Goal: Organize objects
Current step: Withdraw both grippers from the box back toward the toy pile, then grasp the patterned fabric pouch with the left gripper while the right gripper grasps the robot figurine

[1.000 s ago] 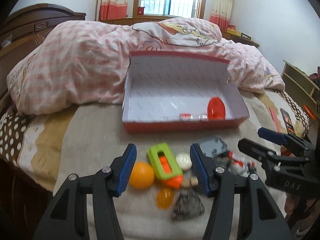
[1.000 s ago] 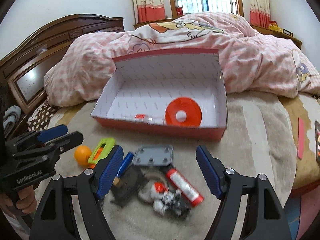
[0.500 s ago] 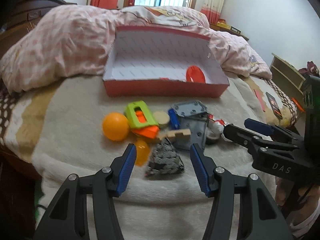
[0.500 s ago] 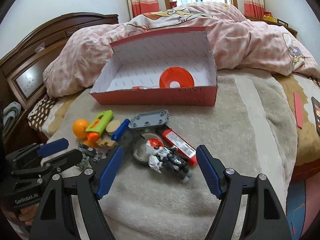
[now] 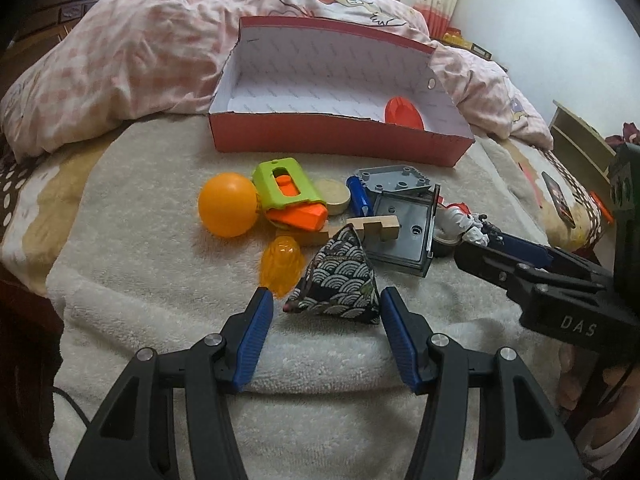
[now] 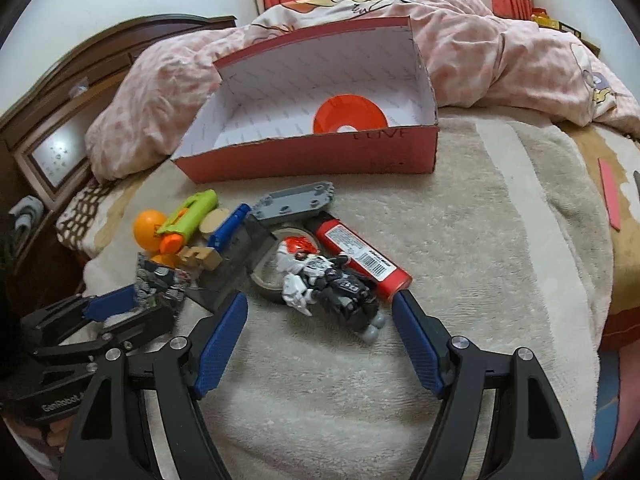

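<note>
A heap of small objects lies on the beige blanket in front of a red box [image 5: 340, 140] that holds an orange disc [image 5: 402, 112]. My left gripper [image 5: 326, 316] is open, and a wave-patterned triangular pouch [image 5: 340, 280] lies just ahead between its fingertips, untouched. An orange ball [image 5: 228, 204], a green and orange toy [image 5: 286, 188] and a clear orange piece [image 5: 280, 266] sit to the left. My right gripper [image 6: 320, 308] is open around a white and black robot figure [image 6: 328, 280]. Beside the figure lie a red tube [image 6: 360, 260] and a tape roll [image 6: 272, 276].
A grey plate [image 5: 400, 178], a dark clear case [image 5: 404, 236], a wooden block [image 5: 376, 228] and a blue marker [image 5: 358, 200] crowd the heap's middle. A pink quilt [image 5: 140, 60] rises behind the box. A wooden headboard [image 6: 80, 92] stands at the left. A phone [image 5: 558, 196] lies near the bed's right edge.
Both grippers have sunk and drawn in toward the heap. The pouch now lies between the left fingertips and the robot figure between the right ones. Jaw widths look unchanged.
</note>
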`<act>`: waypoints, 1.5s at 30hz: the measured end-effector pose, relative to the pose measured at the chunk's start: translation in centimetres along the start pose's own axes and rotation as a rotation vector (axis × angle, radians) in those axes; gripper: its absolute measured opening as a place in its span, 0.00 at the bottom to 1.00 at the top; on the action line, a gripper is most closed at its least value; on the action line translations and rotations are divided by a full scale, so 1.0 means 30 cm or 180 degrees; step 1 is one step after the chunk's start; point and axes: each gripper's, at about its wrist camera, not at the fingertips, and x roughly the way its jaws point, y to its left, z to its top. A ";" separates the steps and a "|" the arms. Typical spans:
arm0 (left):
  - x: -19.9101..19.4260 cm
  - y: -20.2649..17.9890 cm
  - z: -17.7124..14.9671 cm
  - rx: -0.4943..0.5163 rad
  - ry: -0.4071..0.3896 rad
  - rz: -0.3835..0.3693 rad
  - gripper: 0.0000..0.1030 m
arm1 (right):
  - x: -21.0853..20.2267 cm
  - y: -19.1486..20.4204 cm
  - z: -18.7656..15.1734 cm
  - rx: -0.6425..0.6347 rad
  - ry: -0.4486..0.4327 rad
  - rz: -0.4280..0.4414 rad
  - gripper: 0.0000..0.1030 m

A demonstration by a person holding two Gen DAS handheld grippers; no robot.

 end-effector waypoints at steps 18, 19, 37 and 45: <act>0.007 -0.022 0.012 0.0026 0.0016 -0.0120 0.54 | -0.077 0.104 -0.031 -0.0498 -0.0116 -0.0098 0.52; 0.016 -0.021 0.016 0.0016 0.0032 -0.0108 0.54 | -0.075 0.106 -0.025 -0.0519 -0.0124 -0.0132 0.52; 0.015 -0.036 0.009 0.0201 0.0014 0.0006 0.37 | -0.043 0.083 0.013 -0.0535 -0.0084 -0.0156 0.52; 0.007 -0.029 0.013 0.0150 0.0021 -0.0024 0.37 | 0.020 0.071 0.071 -0.0551 -0.0015 -0.0091 0.52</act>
